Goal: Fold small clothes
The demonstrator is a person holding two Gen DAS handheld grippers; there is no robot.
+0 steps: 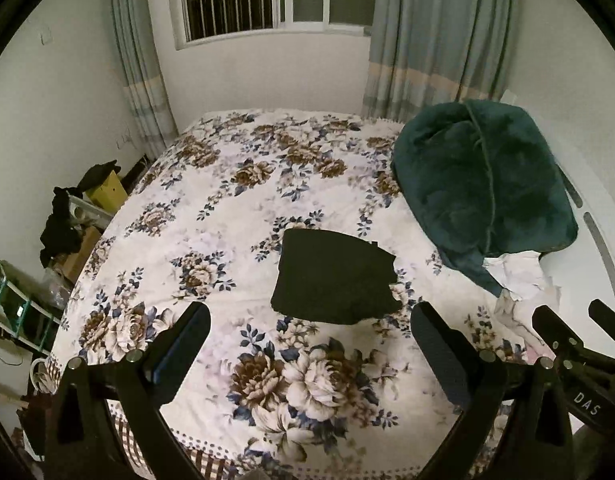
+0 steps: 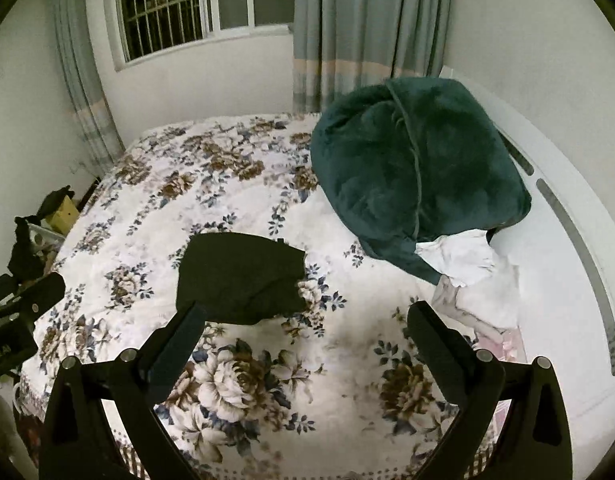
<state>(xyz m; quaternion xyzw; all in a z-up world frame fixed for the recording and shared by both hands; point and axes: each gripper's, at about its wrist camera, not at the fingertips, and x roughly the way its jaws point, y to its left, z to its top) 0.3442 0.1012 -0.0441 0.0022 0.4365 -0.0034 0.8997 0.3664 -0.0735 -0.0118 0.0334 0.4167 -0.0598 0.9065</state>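
Observation:
A small black garment (image 1: 336,276) lies folded flat in a rough rectangle on the floral bedspread (image 1: 211,216). It also shows in the right wrist view (image 2: 239,276). My left gripper (image 1: 311,312) is open and empty, held above the bed just short of the garment's near edge. My right gripper (image 2: 307,312) is open and empty, with its left finger (image 2: 187,328) just before the garment's near left corner. The right gripper's body shows at the right edge of the left wrist view (image 1: 575,344); the left gripper's body shows at the left edge of the right wrist view (image 2: 23,300).
A dark green plush blanket (image 1: 483,188) is heaped at the bed's right, over crumpled white cloth (image 1: 515,276). A white headboard (image 2: 567,216) runs along the right. Shelves, boxes and dark clothes (image 1: 59,224) stand left of the bed. A window and curtains are behind.

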